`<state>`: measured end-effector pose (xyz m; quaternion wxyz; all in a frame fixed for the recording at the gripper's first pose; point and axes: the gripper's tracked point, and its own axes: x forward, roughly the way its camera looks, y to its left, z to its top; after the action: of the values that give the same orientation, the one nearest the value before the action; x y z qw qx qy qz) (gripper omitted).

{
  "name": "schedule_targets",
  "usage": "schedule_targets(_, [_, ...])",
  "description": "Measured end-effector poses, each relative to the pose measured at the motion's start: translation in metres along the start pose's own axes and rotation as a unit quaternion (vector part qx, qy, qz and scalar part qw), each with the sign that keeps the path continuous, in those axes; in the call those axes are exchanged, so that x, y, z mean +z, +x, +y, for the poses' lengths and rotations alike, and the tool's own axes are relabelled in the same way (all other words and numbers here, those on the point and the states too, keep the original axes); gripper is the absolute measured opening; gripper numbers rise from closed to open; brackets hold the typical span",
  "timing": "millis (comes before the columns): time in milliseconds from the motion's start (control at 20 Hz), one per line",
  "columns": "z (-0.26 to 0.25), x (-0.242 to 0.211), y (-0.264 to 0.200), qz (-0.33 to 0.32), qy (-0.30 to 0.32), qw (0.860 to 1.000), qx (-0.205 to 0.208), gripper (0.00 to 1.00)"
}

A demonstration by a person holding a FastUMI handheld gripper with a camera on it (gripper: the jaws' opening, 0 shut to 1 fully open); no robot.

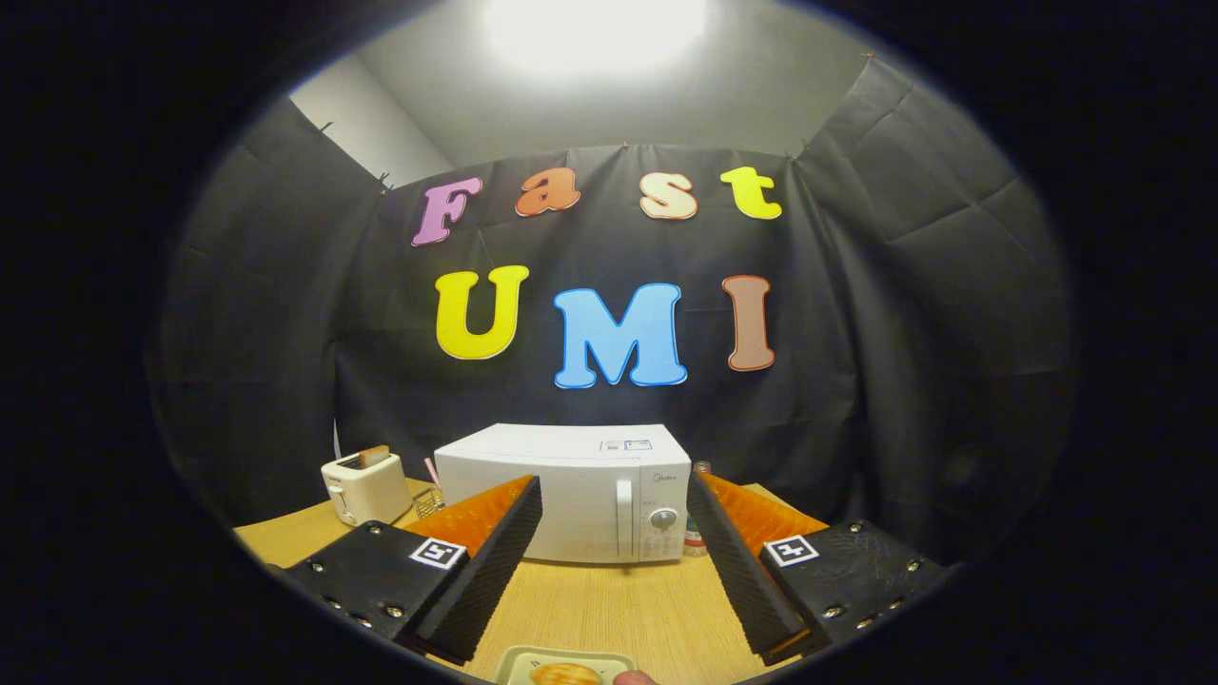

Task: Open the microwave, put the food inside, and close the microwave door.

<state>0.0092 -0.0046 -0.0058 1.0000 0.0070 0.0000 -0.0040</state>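
The gripper [614,542] has its fingers spread wide and holds nothing. The microwave [571,490] stands on the wooden table [609,609] beyond the fingers, with its door closed. The food [565,674] lies on a small plate [519,658] near the fingers, between them and below. I judge that the first step, opening the door, is not yet done; the next move calls for reaching to the door handle [624,514].
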Motion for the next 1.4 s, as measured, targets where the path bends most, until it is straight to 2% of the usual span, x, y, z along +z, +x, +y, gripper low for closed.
schedule_targets(250, [-0.003,0.000,0.020,-0.014,-0.007,1.000,0.003,0.98])
schedule_targets(750, [-0.001,-0.059,0.101,0.039,-0.006,0.999,0.023,0.98])
schedule_targets(1400, [-0.009,-0.132,0.207,0.095,-0.007,0.995,0.027,0.98])
